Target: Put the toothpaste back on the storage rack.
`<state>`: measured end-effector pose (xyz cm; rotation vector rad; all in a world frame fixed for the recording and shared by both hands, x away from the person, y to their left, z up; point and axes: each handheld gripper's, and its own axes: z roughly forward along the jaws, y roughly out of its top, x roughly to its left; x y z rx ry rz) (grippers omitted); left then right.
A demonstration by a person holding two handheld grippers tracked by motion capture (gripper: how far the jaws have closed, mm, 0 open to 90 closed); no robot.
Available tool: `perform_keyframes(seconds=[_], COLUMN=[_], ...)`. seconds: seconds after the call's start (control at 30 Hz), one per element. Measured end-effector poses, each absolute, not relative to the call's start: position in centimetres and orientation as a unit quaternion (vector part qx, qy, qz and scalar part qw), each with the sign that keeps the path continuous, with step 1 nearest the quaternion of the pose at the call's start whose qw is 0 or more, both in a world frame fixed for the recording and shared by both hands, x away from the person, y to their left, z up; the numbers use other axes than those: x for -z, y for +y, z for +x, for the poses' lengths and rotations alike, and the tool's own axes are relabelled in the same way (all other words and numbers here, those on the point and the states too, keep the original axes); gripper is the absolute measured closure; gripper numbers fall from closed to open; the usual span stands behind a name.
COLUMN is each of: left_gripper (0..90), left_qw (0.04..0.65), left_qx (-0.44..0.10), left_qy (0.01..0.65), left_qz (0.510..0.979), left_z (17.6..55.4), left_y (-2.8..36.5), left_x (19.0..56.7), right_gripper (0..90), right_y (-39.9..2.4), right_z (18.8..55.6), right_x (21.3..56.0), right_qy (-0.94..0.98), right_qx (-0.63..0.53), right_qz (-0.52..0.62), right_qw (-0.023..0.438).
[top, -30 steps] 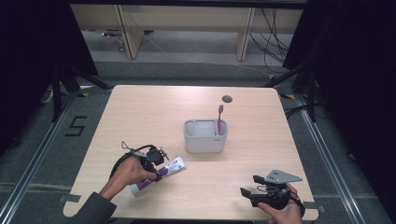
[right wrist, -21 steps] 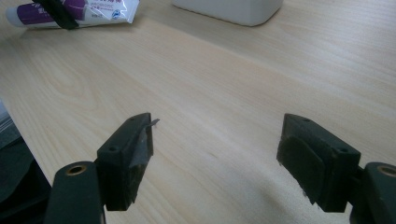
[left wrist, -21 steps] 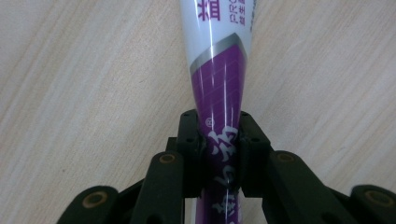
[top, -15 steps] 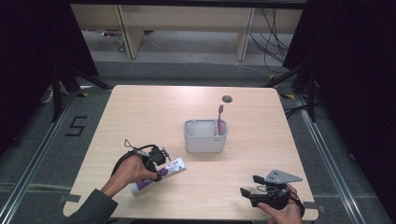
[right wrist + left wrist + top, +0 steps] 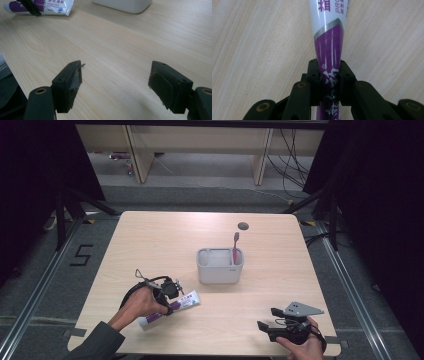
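A white and purple toothpaste tube (image 5: 189, 299) lies flat on the wooden table at the front left. My left gripper (image 5: 173, 299) is shut on its purple part, and in the left gripper view the two black pads (image 5: 314, 75) press the tube (image 5: 329, 37) from both sides. My right gripper (image 5: 266, 318) rests near the table's front right edge. Its jaws stand wide apart over bare wood (image 5: 117, 77) with nothing between them. The tube (image 5: 45, 6) lies far ahead of it, at the upper left of the right gripper view.
A grey holder (image 5: 220, 270) stands at the table's middle with a pink toothbrush (image 5: 235, 247) upright in its right part. Its base (image 5: 125, 5) is at the top of the right gripper view. A small dark round spot (image 5: 243, 226) marks the far table edge.
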<state>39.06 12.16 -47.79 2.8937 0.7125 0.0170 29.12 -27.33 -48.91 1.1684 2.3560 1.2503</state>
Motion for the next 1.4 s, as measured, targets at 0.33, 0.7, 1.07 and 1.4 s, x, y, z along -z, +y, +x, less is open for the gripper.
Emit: perform_keyframes(seconds=[0.33, 0.7, 1.07, 1.4], left_gripper=[75.6, 75.6, 75.6, 75.6], left_qw=[0.13, 0.204, 0.278, 0.334], left_qx=[-0.02, -0.034, -0.036, -0.069], left_qy=[0.239, 0.257, 0.286, 0.303], left_qz=[0.962, 0.944, 0.917, 0.89], left_z=[39.0, 39.4, 39.9, 40.1], left_y=[12.6, 14.1, 16.0, 17.2], left_x=[47.2, 45.8, 43.9, 41.6], right_gripper=[26.7, 26.7, 26.7, 26.7], right_y=[-27.4, -27.3, -27.4, -27.5], right_z=[29.1, 29.0, 29.1, 29.3], right_x=[48.9, 48.9, 48.9, 48.9], right_qy=[0.799, 0.796, 0.798, 0.8], right_qx=[-0.43, -0.429, -0.427, -0.429], right_qz=[0.405, 0.413, 0.411, 0.404], right_qw=[0.115, 0.105, 0.109, 0.11])
